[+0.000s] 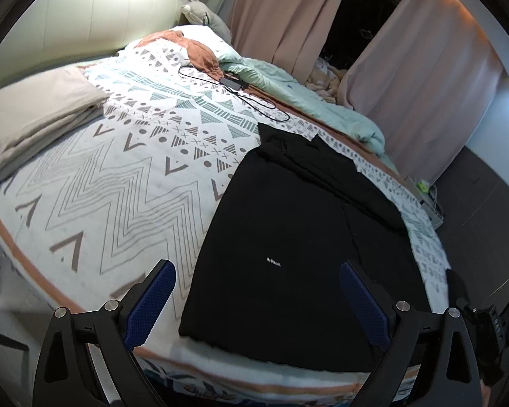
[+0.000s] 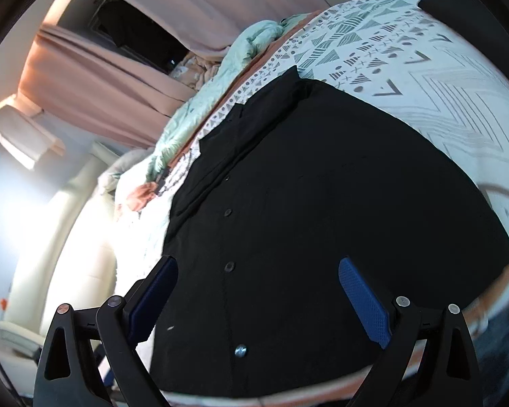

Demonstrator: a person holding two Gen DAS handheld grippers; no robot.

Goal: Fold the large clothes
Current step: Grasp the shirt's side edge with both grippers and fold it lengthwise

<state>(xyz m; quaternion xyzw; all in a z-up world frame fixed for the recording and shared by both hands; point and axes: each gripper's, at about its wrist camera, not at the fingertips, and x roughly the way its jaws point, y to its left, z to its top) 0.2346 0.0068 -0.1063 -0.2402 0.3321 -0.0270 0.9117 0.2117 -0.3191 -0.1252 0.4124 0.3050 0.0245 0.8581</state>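
A large black garment [image 1: 288, 244] lies flat on the patterned bed cover [image 1: 112, 176], reaching to the bed's near edge, with a small white logo on it. My left gripper [image 1: 258, 288] hovers open above its near part, nothing between the blue pads. In the right wrist view the same black garment [image 2: 322, 210] fills the middle, showing a row of buttons [image 2: 229, 266] along its front. My right gripper [image 2: 258, 288] is open just above it, holding nothing.
A black cable with a power brick [image 1: 232, 84] lies further up the bed. A mint quilt [image 1: 308, 98] is bunched along the right side, a grey pillow [image 1: 40, 112] at the left. Pink curtains [image 1: 424, 68] hang behind. The bed's edge drops to dark floor [image 1: 485, 217].
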